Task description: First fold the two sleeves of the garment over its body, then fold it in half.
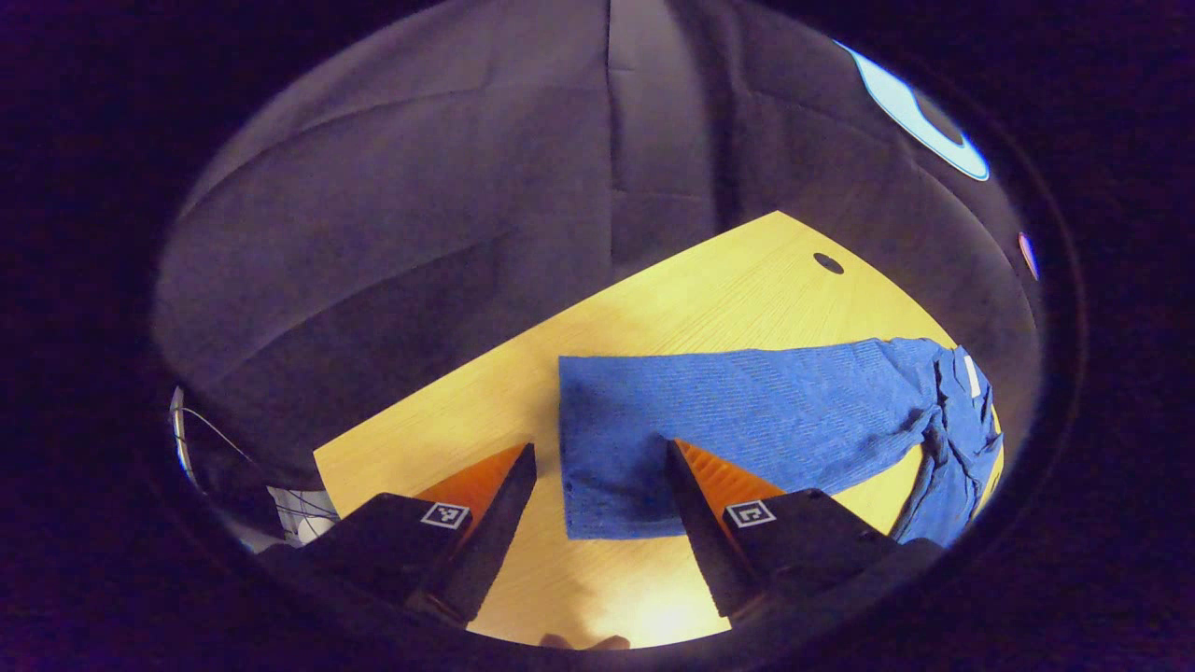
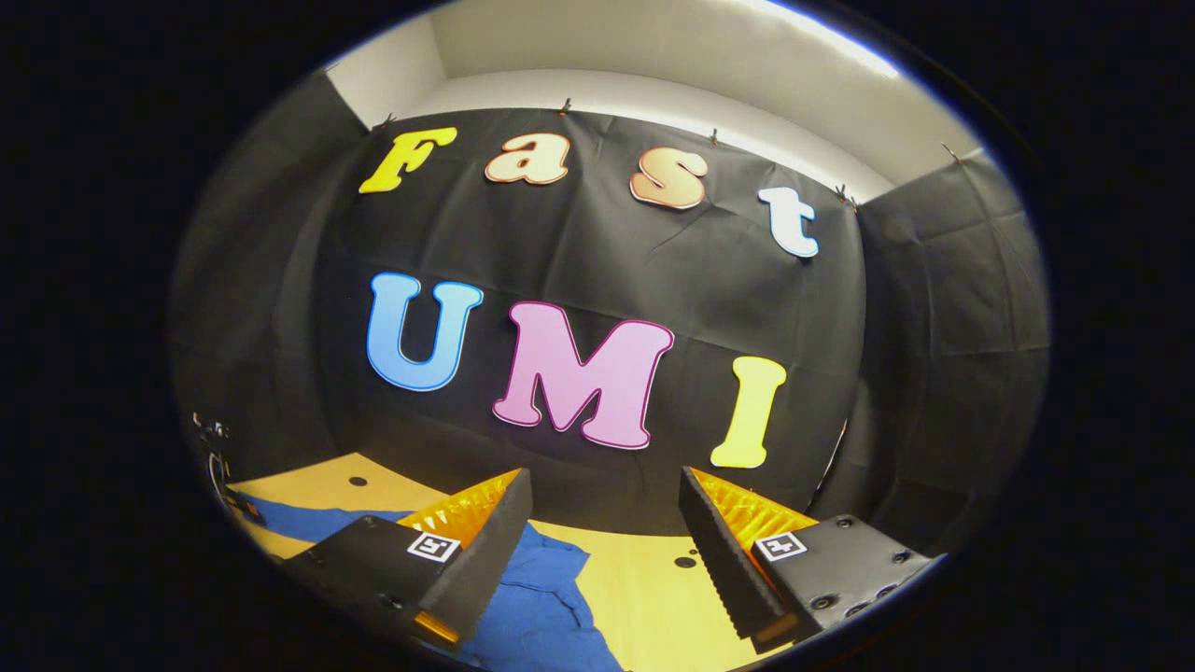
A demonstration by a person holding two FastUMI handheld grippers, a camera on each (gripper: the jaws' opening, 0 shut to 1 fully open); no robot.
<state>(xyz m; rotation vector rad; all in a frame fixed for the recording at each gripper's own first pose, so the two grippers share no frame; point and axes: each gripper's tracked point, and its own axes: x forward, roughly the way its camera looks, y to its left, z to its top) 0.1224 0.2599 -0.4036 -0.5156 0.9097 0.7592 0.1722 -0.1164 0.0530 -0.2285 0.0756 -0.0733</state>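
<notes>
The blue garment (image 1: 747,411) lies flat on the desk (image 1: 728,289), one sleeve stretching away from the left gripper (image 1: 602,509), whose 2 fingers gape just above its cuff (nearer hand); right gripper (image 2: 607,532) hangs open too.

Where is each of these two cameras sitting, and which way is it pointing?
Left gripper view: rides on the left gripper, tilted down at the blue knitted garment on the yellow wooden table; its own two open fingers show.
Right gripper view: rides on the right gripper, aimed level at the booth's black cloth wall; its open fingers show.
Shared: the garment and table.
</notes>
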